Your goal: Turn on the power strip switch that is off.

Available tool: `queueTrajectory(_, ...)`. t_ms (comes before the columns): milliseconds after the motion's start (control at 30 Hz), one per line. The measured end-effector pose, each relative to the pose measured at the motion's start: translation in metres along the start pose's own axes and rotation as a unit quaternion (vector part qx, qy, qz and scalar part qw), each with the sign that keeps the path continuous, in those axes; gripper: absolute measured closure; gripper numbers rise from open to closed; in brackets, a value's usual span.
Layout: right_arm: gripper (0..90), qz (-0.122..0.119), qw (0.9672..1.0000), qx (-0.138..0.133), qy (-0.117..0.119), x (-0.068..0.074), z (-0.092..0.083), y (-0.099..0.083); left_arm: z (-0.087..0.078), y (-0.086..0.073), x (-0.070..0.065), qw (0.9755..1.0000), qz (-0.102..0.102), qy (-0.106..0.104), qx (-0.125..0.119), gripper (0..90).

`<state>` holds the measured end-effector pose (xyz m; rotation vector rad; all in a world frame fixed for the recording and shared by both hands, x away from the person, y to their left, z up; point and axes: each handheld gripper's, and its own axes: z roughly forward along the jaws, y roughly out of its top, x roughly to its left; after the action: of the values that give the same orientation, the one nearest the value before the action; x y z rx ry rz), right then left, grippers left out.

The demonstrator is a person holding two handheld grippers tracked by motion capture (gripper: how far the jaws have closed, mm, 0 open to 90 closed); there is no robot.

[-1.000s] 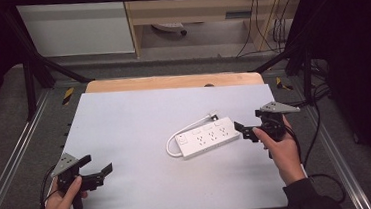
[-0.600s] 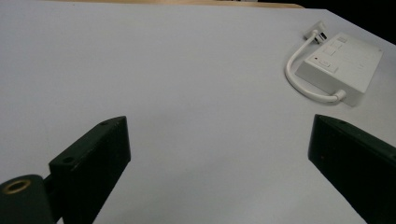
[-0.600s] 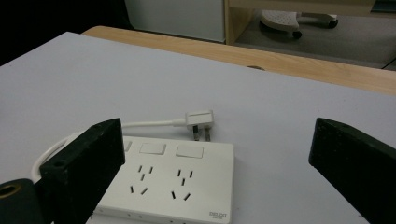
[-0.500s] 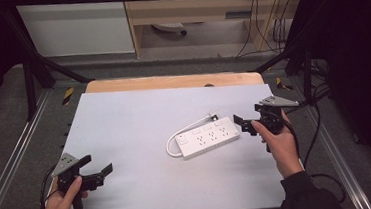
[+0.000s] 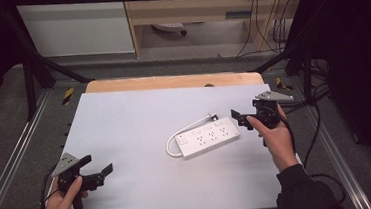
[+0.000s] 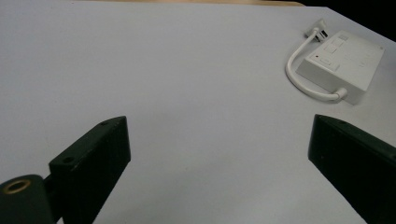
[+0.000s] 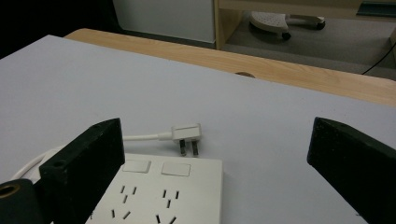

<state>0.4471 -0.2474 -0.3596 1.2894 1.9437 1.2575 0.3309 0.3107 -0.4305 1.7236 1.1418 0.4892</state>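
**Right claw lining up on power strip**

Power strip (image 5: 207, 138) lies mid-desk (image 5: 125, 124), cord looped, plug (image 7: 187, 135) beside it. Right claw (image 5: 242, 120) wide, empty, just off its right end. Left claw (image 5: 98, 174) wide, idle, well apart. Approach step; next: lower, straddle the end, close.
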Motion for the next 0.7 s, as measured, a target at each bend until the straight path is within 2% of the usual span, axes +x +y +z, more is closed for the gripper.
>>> queueTrajectory(700, 7.0, 0.003, 0.9999, 0.013, -0.008, -0.003, 0.017, 0.003, 0.000, 0.000, 0.000, 1.0000, 0.002, 0.000, 0.001, 5.7)
